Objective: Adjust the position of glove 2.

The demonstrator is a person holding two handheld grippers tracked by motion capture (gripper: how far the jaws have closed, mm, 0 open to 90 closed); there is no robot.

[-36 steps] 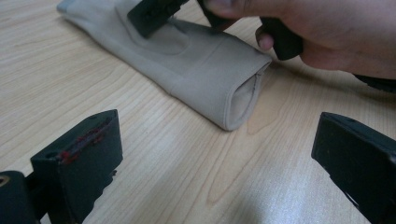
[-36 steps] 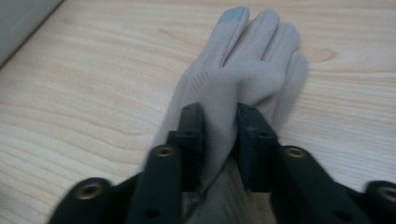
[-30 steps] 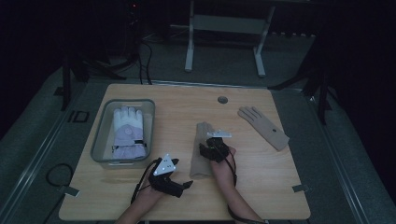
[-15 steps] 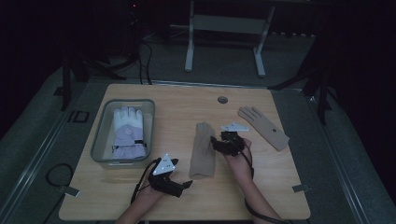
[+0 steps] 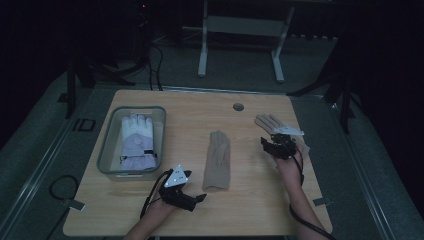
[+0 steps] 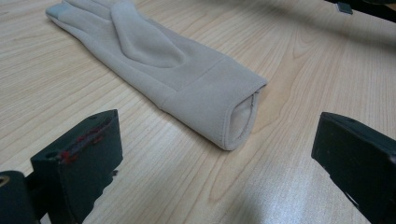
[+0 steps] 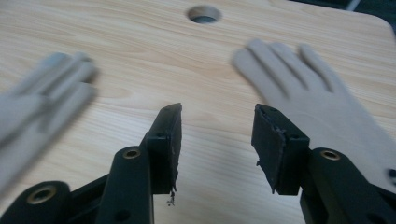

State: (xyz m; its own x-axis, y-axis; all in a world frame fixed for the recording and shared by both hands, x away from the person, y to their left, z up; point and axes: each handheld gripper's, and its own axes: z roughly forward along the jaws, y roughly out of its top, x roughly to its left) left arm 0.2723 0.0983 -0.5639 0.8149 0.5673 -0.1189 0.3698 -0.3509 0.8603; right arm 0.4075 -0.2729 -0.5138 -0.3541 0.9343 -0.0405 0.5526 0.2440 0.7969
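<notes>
My light wooden table [image 5: 250, 210] carries a clear plastic bin [image 5: 106, 150], one folded beige fabric glove [image 5: 218, 160] mid-table — another flat beige glove [image 5: 267, 122] far right.

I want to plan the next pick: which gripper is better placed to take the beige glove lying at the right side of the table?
Right. The right gripper hovers beside that spread beige glove, jaws open and empty. The left gripper faces the folded beige glove instead.

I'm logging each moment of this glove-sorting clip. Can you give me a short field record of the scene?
surface: wooden table
bin: grey bin, left, holding a white glove
middle: beige glove lying flat, cuff toward the person
right: second beige glove, fingers spread
left gripper: open, empty, facing the cuff
right gripper: jaws apart, empty, just closing slightly, beside the second beige glove
</notes>
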